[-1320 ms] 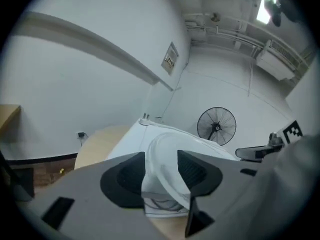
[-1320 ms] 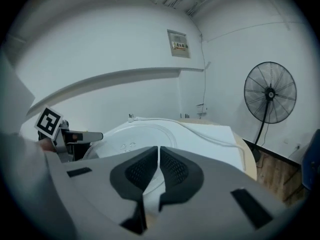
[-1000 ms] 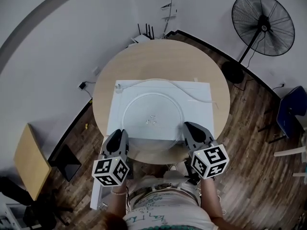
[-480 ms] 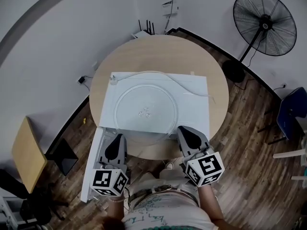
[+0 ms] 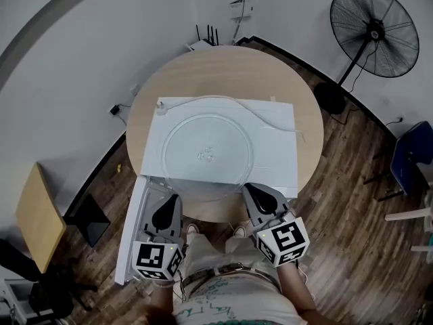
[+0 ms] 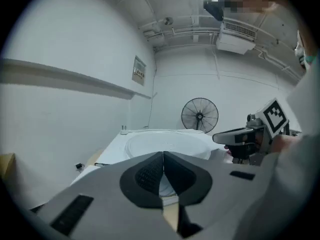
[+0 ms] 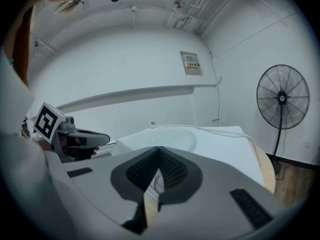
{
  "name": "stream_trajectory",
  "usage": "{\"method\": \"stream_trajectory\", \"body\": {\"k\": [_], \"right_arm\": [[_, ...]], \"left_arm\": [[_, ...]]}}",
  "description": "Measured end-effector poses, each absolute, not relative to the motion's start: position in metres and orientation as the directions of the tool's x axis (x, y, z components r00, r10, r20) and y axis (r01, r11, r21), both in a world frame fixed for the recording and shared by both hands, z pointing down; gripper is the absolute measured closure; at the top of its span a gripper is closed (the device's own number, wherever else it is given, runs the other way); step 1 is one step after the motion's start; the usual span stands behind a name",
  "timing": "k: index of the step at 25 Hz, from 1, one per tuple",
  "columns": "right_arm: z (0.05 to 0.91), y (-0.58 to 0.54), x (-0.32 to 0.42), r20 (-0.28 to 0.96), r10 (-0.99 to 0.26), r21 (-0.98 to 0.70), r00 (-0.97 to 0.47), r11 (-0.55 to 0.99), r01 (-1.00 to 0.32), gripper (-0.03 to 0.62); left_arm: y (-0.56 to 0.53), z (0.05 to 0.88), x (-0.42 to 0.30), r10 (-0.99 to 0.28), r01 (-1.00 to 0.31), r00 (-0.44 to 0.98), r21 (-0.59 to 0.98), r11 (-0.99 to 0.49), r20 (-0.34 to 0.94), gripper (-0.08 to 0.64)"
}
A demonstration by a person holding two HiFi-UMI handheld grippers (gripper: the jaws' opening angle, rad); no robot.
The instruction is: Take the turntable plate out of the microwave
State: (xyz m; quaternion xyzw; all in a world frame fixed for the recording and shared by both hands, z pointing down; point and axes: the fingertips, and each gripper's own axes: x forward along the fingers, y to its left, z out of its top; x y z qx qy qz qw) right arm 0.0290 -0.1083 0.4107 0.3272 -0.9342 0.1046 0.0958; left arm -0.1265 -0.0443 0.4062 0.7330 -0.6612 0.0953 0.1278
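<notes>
At the left, the door (image 5: 134,235) of the microwave (image 5: 279,156) is hanging open. The left gripper (image 5: 172,200) is pinching the plate (image 5: 206,156) by its near-left rim, jaws closed tight on the glass. The plate is lying level over the microwave's white top on the table (image 5: 308,117), its near edge jutting toward the person. The right gripper (image 5: 249,190) is clamping the near-right rim, jaws likewise closed. A fan (image 5: 372,23) is standing far right.
</notes>
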Motion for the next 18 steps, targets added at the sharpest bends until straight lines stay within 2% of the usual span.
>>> {"method": "stream_trajectory", "body": {"k": [6, 18], "right_arm": [[0.420, -0.101, 0.024, 0.287, -0.648, -0.119, -0.705, 0.706, -0.698, 0.601], [0.442, -0.067, -0.004, 0.389, -0.666, -0.118, -0.636, 0.649, -0.752, 0.601]], "left_arm": [[-0.043, 0.417, -0.119, -0.899, -0.968, 0.243, 0.023, -0.252, 0.365, 0.545], [-0.033, 0.447, -0.114, -0.781, -0.889, 0.448, 0.129, -0.439, 0.434, 0.545]]}}
